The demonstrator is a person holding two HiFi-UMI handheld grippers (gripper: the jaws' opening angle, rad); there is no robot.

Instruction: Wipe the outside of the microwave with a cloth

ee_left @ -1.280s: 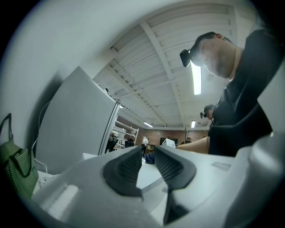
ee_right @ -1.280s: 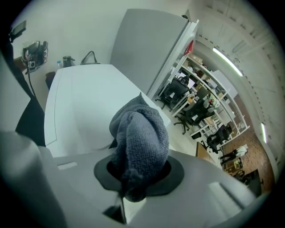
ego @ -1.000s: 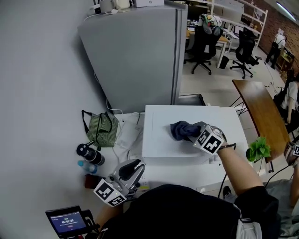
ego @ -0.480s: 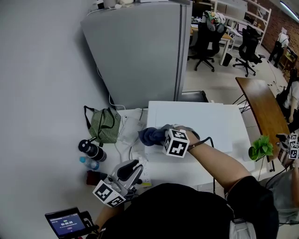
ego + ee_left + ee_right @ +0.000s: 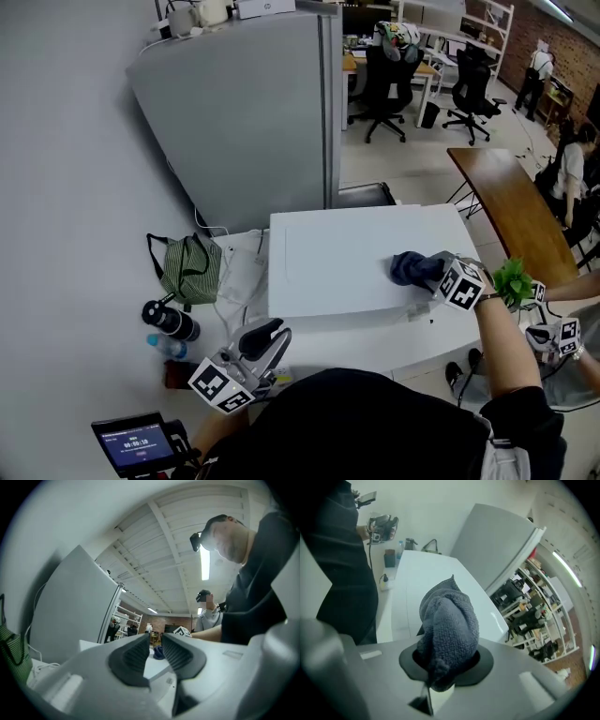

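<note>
The white microwave (image 5: 347,258) stands on a white table, its flat top facing up in the head view. My right gripper (image 5: 433,274) is shut on a bunched dark blue cloth (image 5: 411,268) and presses it onto the top near the right front corner. In the right gripper view the cloth (image 5: 450,620) bulges out between the jaws over the white top (image 5: 431,573). My left gripper (image 5: 261,339) hangs low at the table's front left, shut and holding nothing. In the left gripper view its jaws (image 5: 157,654) point toward the far-off cloth (image 5: 159,653).
A grey fridge (image 5: 253,112) stands behind the microwave. A green striped bag (image 5: 187,267), a black bottle (image 5: 169,319) and a water bottle (image 5: 167,347) sit to its left. A small screen (image 5: 136,443) is at bottom left. A green plant (image 5: 513,278) and wooden table (image 5: 506,202) lie to the right.
My right gripper swept the cloth from the middle of the microwave's top to its left front, then across to the right front corner. The left gripper stayed put.
</note>
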